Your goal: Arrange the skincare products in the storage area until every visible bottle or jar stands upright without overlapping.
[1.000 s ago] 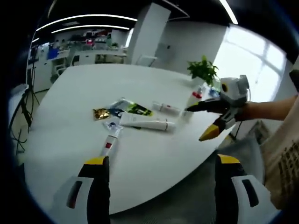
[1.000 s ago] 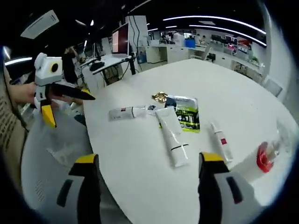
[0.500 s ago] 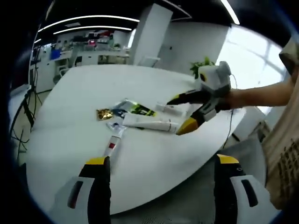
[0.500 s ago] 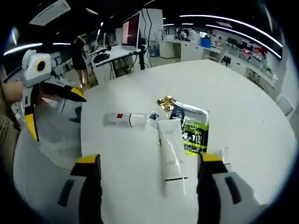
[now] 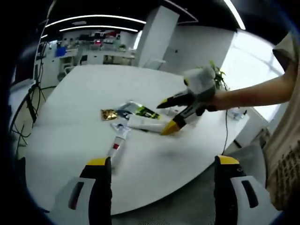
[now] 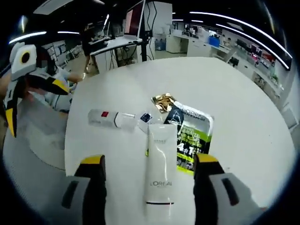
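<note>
Directly ahead of the right tool (image 6: 147, 187), jaws spread wide, the white tube (image 6: 159, 168) lies flat on the bench (image 6: 243, 98). Left tool (image 5: 159, 187) likewise spread (holding nothing). Risk: an off-centre pinch could slide the tube onto the adjacent sachet (image 6: 192, 136).

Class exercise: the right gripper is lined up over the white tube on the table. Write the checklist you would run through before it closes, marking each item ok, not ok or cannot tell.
1. Right gripper open: ok, fingers spread.
2. White tube lies between the fingers: ok, lengthwise in the gap.
3. Tube free of neighbours: not ok, it overlaps the green sachet.
4. Left gripper out of the way: ok, held off the table edge.
5. Small tube with red mark clear of the grasp: ok, apart to one side.
6. Fingers low enough to grip: cannot tell.
</note>
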Demonstrator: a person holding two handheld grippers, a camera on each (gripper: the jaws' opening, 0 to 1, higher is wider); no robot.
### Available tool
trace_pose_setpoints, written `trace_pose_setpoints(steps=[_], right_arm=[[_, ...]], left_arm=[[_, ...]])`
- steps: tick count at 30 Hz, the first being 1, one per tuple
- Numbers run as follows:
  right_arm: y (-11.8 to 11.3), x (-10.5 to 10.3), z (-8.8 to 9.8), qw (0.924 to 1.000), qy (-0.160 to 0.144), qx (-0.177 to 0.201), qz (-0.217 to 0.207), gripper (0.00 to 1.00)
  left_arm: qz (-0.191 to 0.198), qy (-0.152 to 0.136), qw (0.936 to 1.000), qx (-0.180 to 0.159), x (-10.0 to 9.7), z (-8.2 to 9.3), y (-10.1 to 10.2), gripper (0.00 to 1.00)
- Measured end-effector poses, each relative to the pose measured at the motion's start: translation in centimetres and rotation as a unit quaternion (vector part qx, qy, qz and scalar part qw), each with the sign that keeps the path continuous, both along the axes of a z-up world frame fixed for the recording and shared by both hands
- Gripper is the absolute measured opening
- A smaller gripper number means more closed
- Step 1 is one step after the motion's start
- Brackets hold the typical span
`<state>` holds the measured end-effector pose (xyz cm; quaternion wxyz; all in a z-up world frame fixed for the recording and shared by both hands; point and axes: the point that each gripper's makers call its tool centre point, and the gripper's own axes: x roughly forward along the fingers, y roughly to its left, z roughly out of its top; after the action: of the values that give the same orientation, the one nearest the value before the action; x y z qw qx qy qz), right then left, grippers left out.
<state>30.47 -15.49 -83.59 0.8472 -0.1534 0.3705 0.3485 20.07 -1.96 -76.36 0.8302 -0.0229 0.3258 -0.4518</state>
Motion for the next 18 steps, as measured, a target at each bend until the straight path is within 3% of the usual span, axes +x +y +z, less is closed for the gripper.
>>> trace_pose_setpoints(steps=[15,18], right_arm=[[0.0,1.1,-3.3,0.9985,0.024,-0.047,0.017,0.66],[-0.1,1.7,-3.2,0.9978,0.001,-0.061,0.026,0.56]], left_arm=[[0.008,-0.002,1.0000,-0.001,0.2,-0.1,0.3,0.88],[0.013,-0.004,0.9999,0.000,0.3,0.0,0.5,0.87]])
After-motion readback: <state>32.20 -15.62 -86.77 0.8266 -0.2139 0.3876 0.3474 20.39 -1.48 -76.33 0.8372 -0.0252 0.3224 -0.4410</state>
